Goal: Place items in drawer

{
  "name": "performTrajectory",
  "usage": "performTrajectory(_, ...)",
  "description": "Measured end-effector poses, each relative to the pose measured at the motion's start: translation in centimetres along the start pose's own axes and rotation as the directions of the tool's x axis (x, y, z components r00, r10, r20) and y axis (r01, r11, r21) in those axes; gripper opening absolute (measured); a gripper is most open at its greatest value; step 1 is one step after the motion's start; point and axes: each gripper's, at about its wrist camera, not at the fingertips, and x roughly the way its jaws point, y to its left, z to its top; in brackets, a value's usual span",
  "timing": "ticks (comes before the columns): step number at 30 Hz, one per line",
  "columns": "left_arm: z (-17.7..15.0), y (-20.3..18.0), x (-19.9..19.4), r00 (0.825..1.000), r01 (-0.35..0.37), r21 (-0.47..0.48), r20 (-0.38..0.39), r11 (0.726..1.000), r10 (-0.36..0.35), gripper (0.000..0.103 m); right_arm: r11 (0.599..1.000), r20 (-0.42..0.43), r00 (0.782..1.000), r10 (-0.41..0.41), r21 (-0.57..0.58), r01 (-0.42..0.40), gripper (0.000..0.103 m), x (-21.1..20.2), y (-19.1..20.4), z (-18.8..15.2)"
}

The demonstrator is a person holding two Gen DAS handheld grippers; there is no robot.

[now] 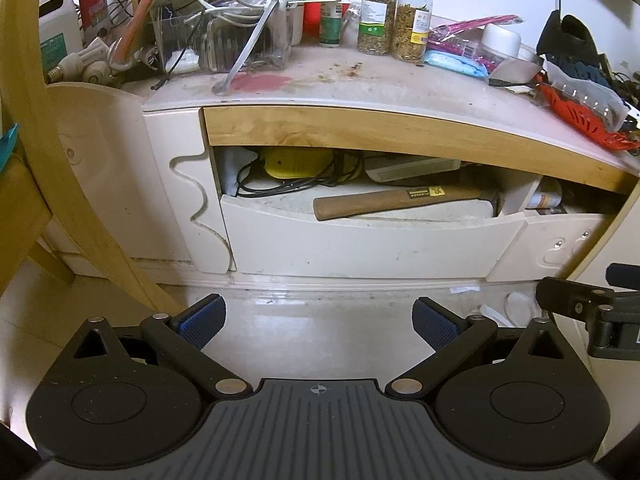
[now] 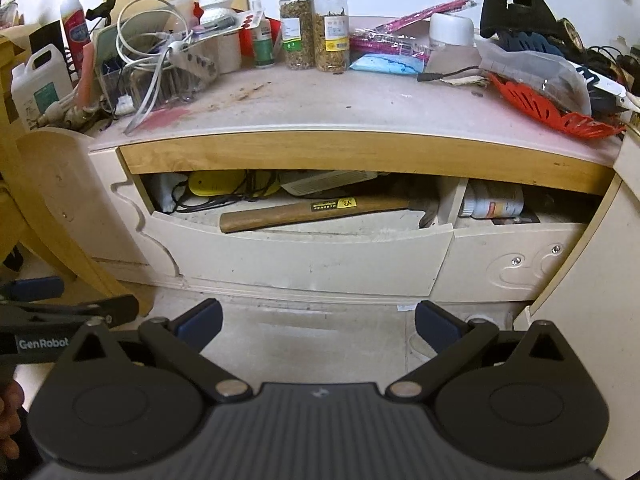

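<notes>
A cream drawer (image 1: 360, 240) (image 2: 312, 256) stands pulled open under a cluttered desktop (image 1: 360, 80) (image 2: 340, 100). Inside lie a wooden-handled hammer (image 1: 400, 200) (image 2: 312, 210), a yellow device with black cables (image 1: 296, 164) (image 2: 218, 184) and a flat white thing (image 2: 332, 182). My left gripper (image 1: 319, 322) is open and empty, low over the floor in front of the drawer. My right gripper (image 2: 319, 320) is open and empty too, beside the left one.
On the desktop stand two glass jars (image 1: 394, 16) (image 2: 314, 28), a clear organiser with white cables (image 1: 224, 40), a blue pack (image 2: 388, 64), a red plastic piece (image 2: 552, 114) and black gloves (image 2: 516, 12). A second drawer (image 2: 512, 256) sits to the right. A wooden chair (image 1: 60, 168) stands left.
</notes>
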Motion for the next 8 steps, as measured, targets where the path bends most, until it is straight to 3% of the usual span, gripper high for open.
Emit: performTrajectory(8, -0.21, 0.16, -0.09, 1.000, 0.008, -0.007, 0.006, 1.000, -0.008, 0.103, 1.000, -0.005, 1.000, 0.015, 0.002, -0.014, 0.103, 0.00, 0.14, -0.06)
